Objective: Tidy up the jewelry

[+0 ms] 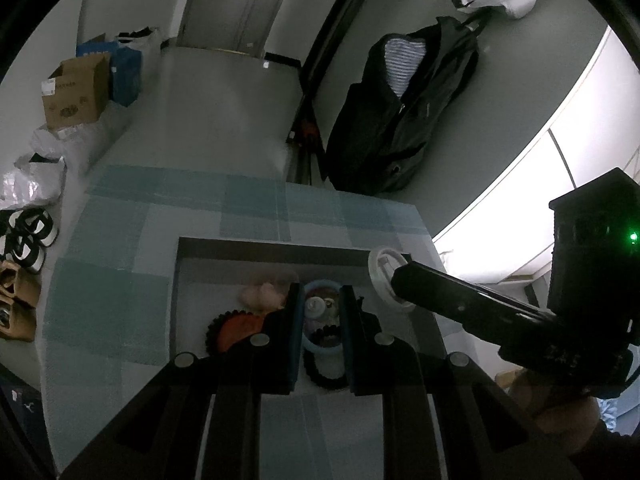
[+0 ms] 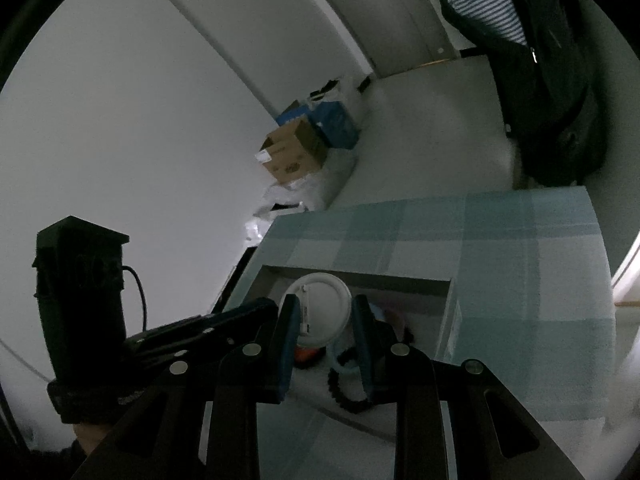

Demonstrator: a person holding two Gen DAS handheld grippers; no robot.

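Dim light over the checked surface hides detail: your right gripper jaws clamp the white lid, left gripper jaws grip the blue-rimmed jewelry jar in the tray, so misalignment could spill pieces.

tray: 1 | white lid: 1 | black beaded bracelets: 2 | cardboard box: 1

A round blue container stands open in the shallow tray, small jewelry inside. Its white lid is held tilted above it. A black beaded bracelet lies beside it.
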